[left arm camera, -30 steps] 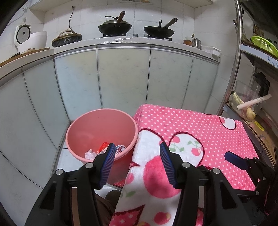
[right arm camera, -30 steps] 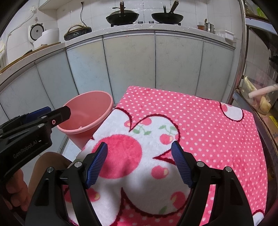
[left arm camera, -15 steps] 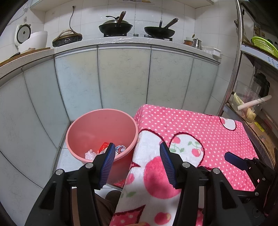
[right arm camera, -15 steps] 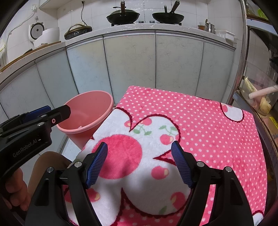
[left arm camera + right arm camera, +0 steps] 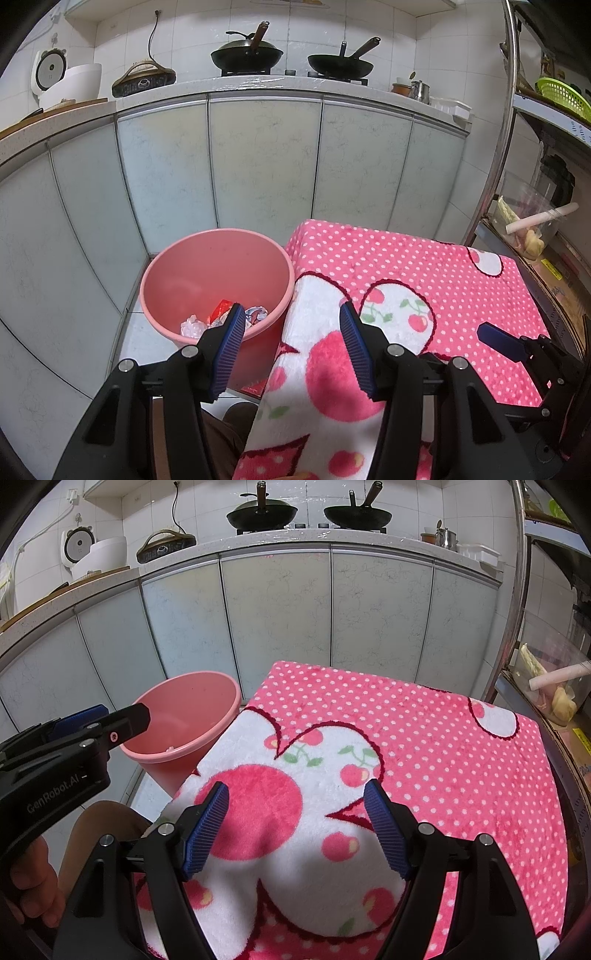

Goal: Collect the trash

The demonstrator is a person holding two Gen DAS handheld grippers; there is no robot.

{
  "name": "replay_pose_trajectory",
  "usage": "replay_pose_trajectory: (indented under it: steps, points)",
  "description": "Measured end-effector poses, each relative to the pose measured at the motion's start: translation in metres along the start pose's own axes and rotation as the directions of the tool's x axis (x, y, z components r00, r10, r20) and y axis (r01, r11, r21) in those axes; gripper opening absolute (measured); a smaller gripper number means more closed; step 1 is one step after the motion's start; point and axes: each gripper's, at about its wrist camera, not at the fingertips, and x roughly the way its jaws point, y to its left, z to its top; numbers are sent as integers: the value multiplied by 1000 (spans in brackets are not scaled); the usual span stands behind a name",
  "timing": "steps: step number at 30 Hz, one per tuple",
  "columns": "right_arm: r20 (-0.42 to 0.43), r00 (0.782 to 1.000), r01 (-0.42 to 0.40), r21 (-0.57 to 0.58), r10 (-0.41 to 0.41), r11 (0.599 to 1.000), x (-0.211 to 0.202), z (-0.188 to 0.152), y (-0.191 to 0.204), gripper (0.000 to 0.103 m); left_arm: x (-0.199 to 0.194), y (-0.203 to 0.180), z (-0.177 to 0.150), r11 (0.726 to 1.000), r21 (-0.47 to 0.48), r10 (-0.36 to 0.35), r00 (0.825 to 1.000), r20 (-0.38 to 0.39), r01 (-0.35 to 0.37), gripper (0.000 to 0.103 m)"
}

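Both grippers, left point(image 5: 291, 325) and right point(image 5: 297, 805), jaws released, empty. Trash point(image 5: 221, 319) sits in pink bucket point(image 5: 177, 273) beside cherry-print worktop cloth point(image 5: 424, 746). Seemingly nothing left; scan cloth before stopping.

Left hand-held gripper point(image 5: 291, 314) and right hand-held gripper point(image 5: 297, 794), both tilted downward, jaws wide, empty.
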Motion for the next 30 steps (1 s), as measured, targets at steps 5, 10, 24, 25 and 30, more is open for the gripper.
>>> replay_pose_trajectory:
  steps: [5, 10, 24, 25, 30]
  points:
    - [1, 1000, 1, -1, -1, 1000, 0, 0, 0, 76, 2, 0, -2, 1000, 1, 2, 1000, -1, -2, 53]
    - [19, 1000, 20, -12, -20, 1000, -1, 0, -2, 76, 3, 0, -3, 1000, -6, 6, 1000, -2, -6, 53]
    - [80, 992, 97, -47, -93, 994, -6, 2, 2, 76, 1, 4, -1, 999, -18, 34, 999, 16, -34, 53]
    - [81, 992, 99, -45, -95, 994, -7, 2, 1, 76, 1, 4, -1, 999, -19, 34, 999, 15, -34, 53]
    - [75, 993, 92, -40, -89, 995, -5, 3, 2, 76, 2, 5, -1, 999, -21, 31, 999, 11, -31, 53]
